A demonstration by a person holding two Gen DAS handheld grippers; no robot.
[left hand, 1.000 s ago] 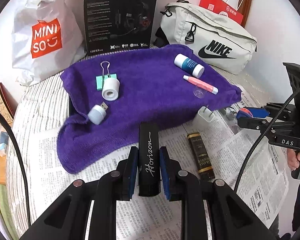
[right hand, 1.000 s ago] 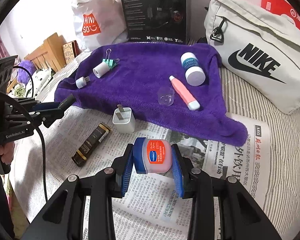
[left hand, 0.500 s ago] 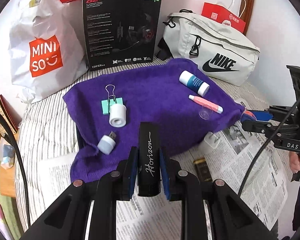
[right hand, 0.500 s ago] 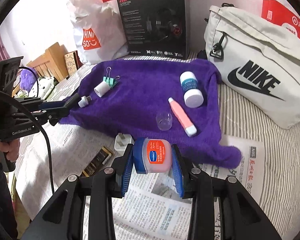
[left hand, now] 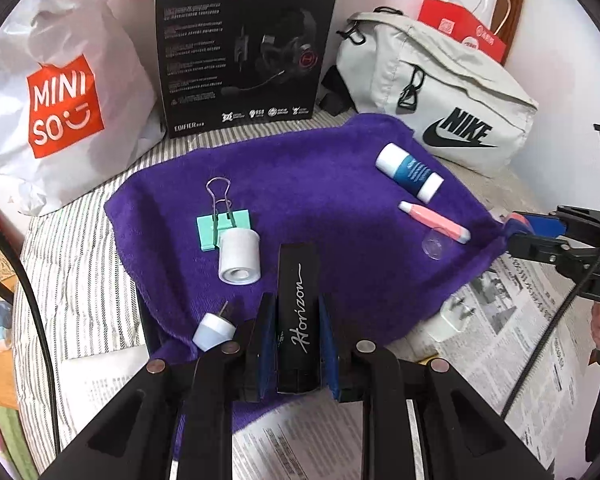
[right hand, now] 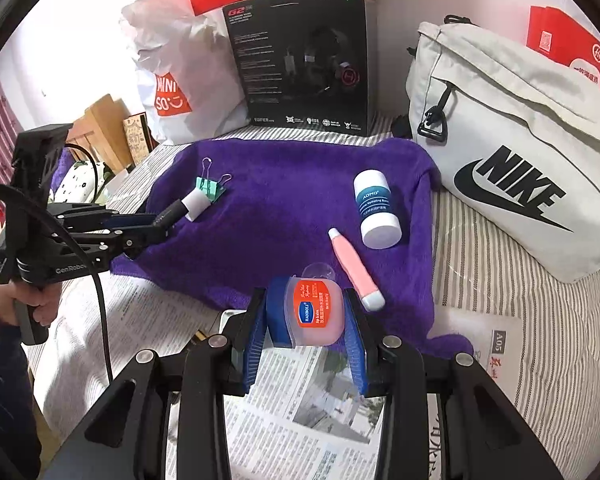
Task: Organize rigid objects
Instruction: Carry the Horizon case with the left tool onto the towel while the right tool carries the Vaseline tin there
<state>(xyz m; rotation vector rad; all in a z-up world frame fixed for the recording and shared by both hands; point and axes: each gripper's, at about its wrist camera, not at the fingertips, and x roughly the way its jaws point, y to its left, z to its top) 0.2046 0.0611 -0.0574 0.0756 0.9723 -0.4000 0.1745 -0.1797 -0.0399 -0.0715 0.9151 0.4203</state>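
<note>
My left gripper is shut on a black "Horizon" box and holds it over the near edge of the purple towel. My right gripper is shut on a lip balm jar with a blue lid and orange label, over the towel's front edge. On the towel lie a green binder clip, a white roll, a small USB light, a blue-and-white bottle, a pink tube and a clear cap.
A white plug adapter lies on newspaper to the right of the towel. Behind stand a Miniso bag, a black headset box and a grey Nike bag. The striped bed cover lies beneath.
Both grippers have moved forward from over the newspaper to over the towel's near edge, each still holding its object. The dark bottle on the newspaper has dropped out of the left wrist view.
</note>
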